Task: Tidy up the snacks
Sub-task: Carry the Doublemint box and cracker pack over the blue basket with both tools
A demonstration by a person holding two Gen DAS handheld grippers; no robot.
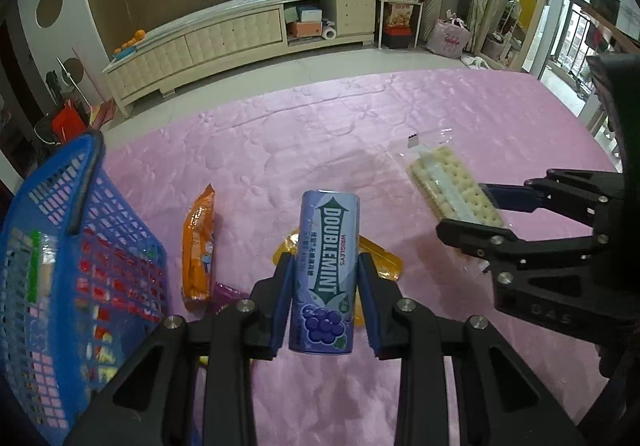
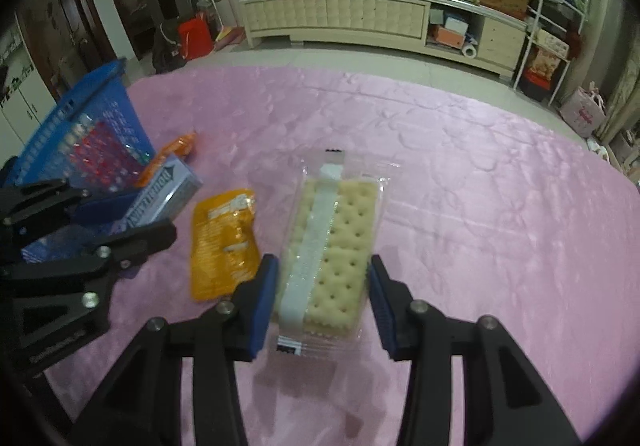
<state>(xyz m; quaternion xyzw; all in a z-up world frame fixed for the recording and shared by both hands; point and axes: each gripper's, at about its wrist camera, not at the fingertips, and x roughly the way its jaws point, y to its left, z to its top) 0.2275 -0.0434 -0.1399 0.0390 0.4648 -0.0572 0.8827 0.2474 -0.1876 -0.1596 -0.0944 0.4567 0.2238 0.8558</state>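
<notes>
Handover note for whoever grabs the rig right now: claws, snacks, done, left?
Left claw: shut on the Doublemint box, lifted off the pink cloth.
Right claw: shut on the cracker pack, also held up.
Blue basket at the left already holds some snacks.
Still on the cloth: orange packet, yellow pouch, a purple wrapper partly hidden.
Left: drop both held items in the basket, then collect the rest.
</notes>
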